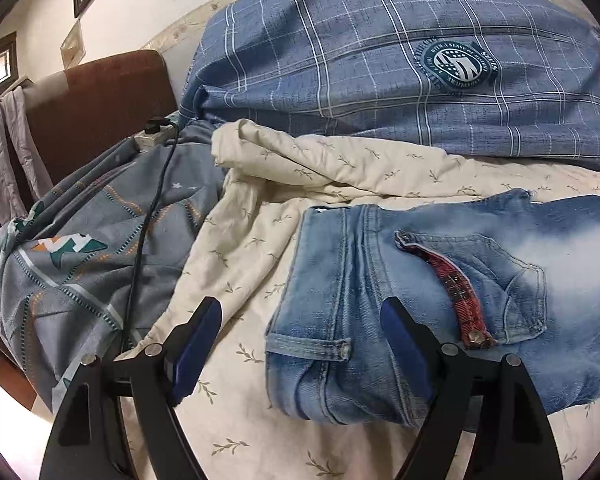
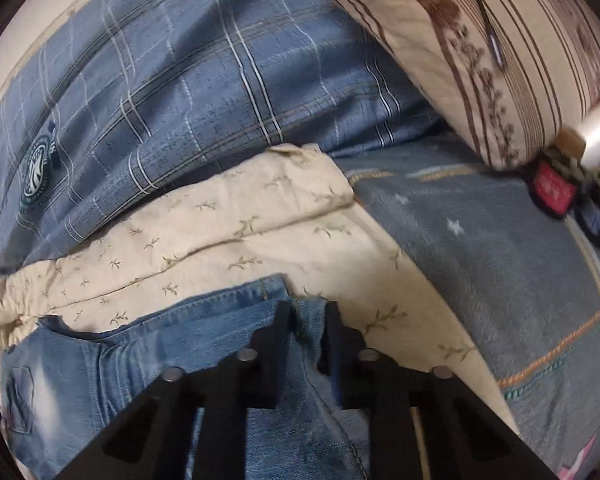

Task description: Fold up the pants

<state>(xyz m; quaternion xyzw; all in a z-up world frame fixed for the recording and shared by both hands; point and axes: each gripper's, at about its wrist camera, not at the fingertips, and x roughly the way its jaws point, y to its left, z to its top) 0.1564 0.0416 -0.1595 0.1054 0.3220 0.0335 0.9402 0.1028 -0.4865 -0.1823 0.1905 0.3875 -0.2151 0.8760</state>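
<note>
The jeans [image 1: 440, 312] lie folded on a cream bedsheet [image 1: 236, 248] printed with small leaf sprigs, in the near right part of the left wrist view. The waistband end with its belt loop faces the near edge; a back pocket and a red patterned strip [image 1: 452, 292] lie on the upper layer.

Left gripper [image 1: 300, 320]: jaws spread wide, blue pads facing each other. The left finger stands over the bare sheet; the right finger sits over the denim near the centre seam. The near left corner of the jeans lies between the fingers, and no pad presses on it.

Right gripper [image 2: 307, 312]: jaws nearly closed, with a bunched ridge of denim [image 2: 308, 320] pinched between the two black fingers at the far edge of the jeans. The view is slightly blurred.

Surroundings: a blue plaid duvet [image 1: 380, 80] with a round emblem lies at the far side. A grey blanket [image 1: 100, 232] with stars lies to the left, crossed by a black cable [image 1: 148, 216]. In the right wrist view a striped beige pillow [image 2: 480, 60] rests at the far right
</note>
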